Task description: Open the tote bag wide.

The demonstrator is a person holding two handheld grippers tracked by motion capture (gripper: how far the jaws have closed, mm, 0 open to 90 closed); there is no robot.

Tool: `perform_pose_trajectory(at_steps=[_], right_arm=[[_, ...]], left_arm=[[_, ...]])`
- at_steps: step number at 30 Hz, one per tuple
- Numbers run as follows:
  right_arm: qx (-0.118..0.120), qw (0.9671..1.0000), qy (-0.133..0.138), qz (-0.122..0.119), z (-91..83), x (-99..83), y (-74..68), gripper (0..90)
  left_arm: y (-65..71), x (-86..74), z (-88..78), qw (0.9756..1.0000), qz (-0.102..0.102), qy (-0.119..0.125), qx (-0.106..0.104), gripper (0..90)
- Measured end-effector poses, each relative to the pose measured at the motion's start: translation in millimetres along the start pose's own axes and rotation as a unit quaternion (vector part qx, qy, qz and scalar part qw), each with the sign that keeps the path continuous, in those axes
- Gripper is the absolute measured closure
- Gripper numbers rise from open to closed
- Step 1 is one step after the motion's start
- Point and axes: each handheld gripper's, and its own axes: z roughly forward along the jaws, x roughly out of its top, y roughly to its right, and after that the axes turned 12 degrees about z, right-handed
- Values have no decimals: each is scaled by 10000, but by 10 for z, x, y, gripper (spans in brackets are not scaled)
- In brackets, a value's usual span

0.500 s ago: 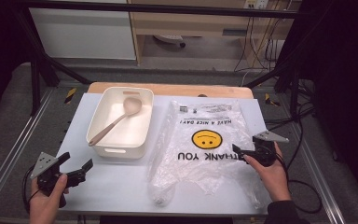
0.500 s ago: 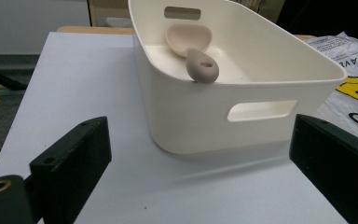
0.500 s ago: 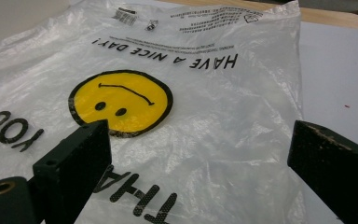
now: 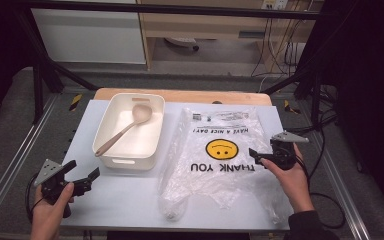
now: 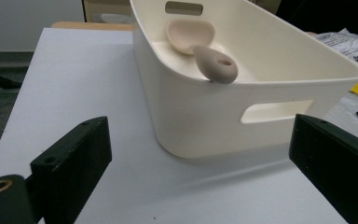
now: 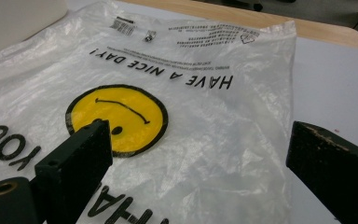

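Grey floor, white cabinet

On the clear, crinkled plastic bag I read black capitals "HAVE A NICE DAY!", upside down from my side, above a yellow smiley face. Below it stands "THANK YOU". Near the bag's far edge sit a barcode label and fine print too small for me to read.

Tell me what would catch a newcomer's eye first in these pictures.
Most striking is the clear plastic bag with a yellow smiley face and "THANK YOU", lying flat on the white table right of the middle. Left of it stands a cream bin with a beige spoon leaning inside. The left gripper and right gripper flank them, jaws open.
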Motion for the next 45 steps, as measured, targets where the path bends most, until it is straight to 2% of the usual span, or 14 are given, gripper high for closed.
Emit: perform_pose_trajectory(at_steps=[3, 4, 6, 15, 16, 20, 25, 26, 27, 29, 34, 36, 43, 45], right_arm=[[-86, 9999, -52, -63, 34, 119, 102, 90], [-86, 9999, -52, -63, 34, 119, 102, 90], [-225, 9996, -170, -30, 111, 163, 217, 117], [-389, 9985, -366, 73, 397, 167, 473, 217], [-395, 9981, -465, 128, 488, 146, 528, 226], [-405, 9971, -575, 302, 636, 95, 624, 259], [-314, 9966, -663, 363, 731, 52, 653, 403], [-314, 9966, -663, 363, 731, 52, 653, 403], [-258, 9968, -691, 291, 745, 45, 637, 511], [-202, 9970, -692, 268, 743, 44, 633, 639], [-89, 9971, -669, 351, 719, 46, 649, 884], [-105, 9974, -594, 395, 718, 51, 661, 900], [-447, 9961, -428, 631, 733, 69, 744, 900], [-622, 9940, -311, 839, 731, 79, 823, 900]], left_arm=[[-36, -6, 71, 9999, 110, -104, -32, 56], [-48, -10, 89, 9998, 117, -134, -34, 56], [-63, -19, 105, 9998, 69, -184, -31, 64], [-51, -24, 64, 9998, 91, -178, -17, 64], [-49, -24, 64, 9998, 90, -180, -16, 64], [-40, -27, 60, 9997, 112, -192, -36, 64], [-38, -34, 74, 9996, 117, -253, -25, 70], [-36, -33, 75, 9996, 113, -250, -30, 70], [-32, -32, 75, 9996, 113, -244, -26, 70], [-25, -32, 75, 9996, 124, -256, -41, 70], [-22, -34, 81, 9995, 139, -265, -36, 70], [-22, -33, 84, 9995, 136, -273, -42, 70], [-19, -36, 87, 9995, 133, -277, -51, 73], [-20, -40, 88, 9994, 136, -303, -44, 73]])
